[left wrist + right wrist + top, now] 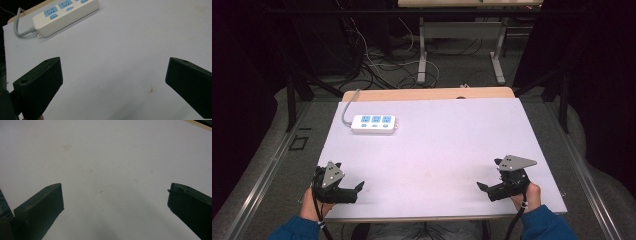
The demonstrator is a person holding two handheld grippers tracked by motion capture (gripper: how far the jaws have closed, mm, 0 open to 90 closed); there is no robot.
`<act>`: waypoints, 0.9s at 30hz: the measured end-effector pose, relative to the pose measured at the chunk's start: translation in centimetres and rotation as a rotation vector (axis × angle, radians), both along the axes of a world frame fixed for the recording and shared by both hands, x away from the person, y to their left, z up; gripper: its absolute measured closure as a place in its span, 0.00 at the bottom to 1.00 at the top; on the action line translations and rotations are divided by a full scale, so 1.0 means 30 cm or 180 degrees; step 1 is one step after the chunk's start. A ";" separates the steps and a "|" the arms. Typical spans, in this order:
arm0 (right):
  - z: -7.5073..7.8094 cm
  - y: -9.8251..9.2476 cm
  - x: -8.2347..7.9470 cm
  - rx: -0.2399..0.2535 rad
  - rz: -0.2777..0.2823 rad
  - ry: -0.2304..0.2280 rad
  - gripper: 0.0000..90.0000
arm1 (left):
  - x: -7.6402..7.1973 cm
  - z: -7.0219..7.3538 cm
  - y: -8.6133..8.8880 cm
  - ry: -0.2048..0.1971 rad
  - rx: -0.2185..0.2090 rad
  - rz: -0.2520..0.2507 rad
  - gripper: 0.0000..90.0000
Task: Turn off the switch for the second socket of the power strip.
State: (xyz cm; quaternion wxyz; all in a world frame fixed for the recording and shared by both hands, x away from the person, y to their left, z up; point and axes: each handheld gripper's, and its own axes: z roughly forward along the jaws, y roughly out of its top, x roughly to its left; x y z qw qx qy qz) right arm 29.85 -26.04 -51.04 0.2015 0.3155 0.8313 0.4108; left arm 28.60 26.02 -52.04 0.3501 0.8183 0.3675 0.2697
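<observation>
A white power strip [373, 123] with three blue sockets is lying flat at the mat's far-left corner, its grey cable trailing off the edge

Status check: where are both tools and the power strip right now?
Left tool open, empty, near table edge. Right tool open, empty, opposite side. Power strip lies far left, untouched. Nothing lies between.

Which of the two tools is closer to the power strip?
The left tool, at the table's near left corner. The power strip lies on the left half of the white table, and shows ahead of this tool's open jaws; the right tool sits at the opposite near corner.
</observation>
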 end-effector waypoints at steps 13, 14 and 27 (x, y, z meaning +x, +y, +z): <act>0.000 0.002 0.001 -0.0035 0.0003 0.0052 0.00 | 0.004 0.004 0.004 -0.0035 0.0031 0.0002 0.01; 0.000 0.002 0.002 -0.0040 0.0012 0.0050 0.00 | 0.005 0.005 0.004 -0.0018 0.0044 0.0001 0.01; -0.001 0.001 0.002 -0.0035 0.0006 0.0027 0.00 | 0.021 0.008 0.002 0.0005 0.0007 0.0062 0.01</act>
